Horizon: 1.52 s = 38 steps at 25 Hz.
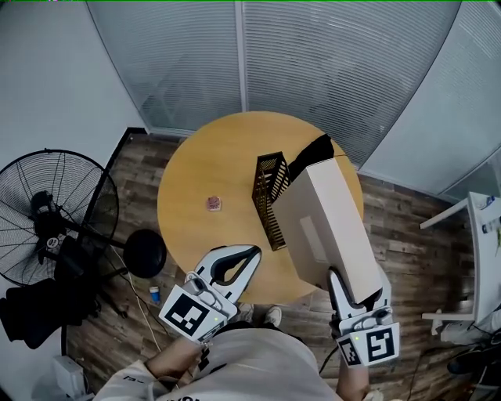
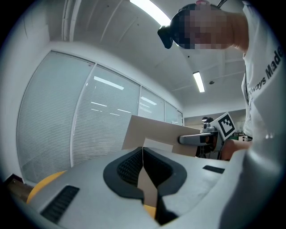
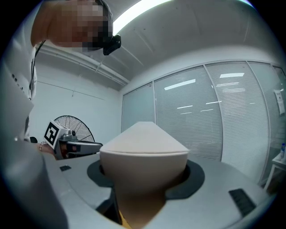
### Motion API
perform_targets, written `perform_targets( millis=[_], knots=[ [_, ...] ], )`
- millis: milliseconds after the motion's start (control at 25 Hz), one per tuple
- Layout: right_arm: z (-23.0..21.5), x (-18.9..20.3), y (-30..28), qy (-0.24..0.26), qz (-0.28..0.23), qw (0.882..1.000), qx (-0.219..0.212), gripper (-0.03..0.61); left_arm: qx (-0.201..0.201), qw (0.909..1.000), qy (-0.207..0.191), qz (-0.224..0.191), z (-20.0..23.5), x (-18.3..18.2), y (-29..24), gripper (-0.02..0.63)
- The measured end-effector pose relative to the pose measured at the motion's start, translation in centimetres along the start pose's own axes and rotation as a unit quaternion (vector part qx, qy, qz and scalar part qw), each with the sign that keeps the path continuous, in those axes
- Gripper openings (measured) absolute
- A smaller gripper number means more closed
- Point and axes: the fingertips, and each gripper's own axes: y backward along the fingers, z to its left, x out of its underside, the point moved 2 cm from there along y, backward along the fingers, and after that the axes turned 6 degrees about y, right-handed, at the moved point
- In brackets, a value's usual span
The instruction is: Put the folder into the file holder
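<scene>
Right gripper [image 1: 354,291] clamps the beige folder [image 1: 329,223] beside the black file holder [image 1: 269,196]; left gripper [image 1: 249,255] sits closed, empty.

Bright, even light comes from ceiling strip lamps [image 2: 151,10], which glare white in both gripper views. Those views bulge and have black corners; the close folder [image 3: 143,152] looks soft. The head view is sharp, with faint shadows.
</scene>
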Motion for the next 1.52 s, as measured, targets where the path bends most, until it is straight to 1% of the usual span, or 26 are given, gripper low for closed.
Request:
perform_targets(
  millis=[480,920,1520],
  knots=[
    [-0.2,2.0,-3.9,0.001,0.014,1.0,0.008,0.293,-0.01,0.9999,-0.003,0.001,1.4,-0.1,0.9,0.026],
    [-0.4,3.5,-8.8,0.001,0.026,1.0,0.011,0.293,-0.017,0.9999,0.001,0.001,3.4,-0.2,1.4,0.026],
    [-0.9,5.7,-14.0,-0.02,0.037,0.999,0.02,0.293,-0.027,0.9996,0.008,0.0,5.0,-0.6,1.5,0.026]
  ],
)
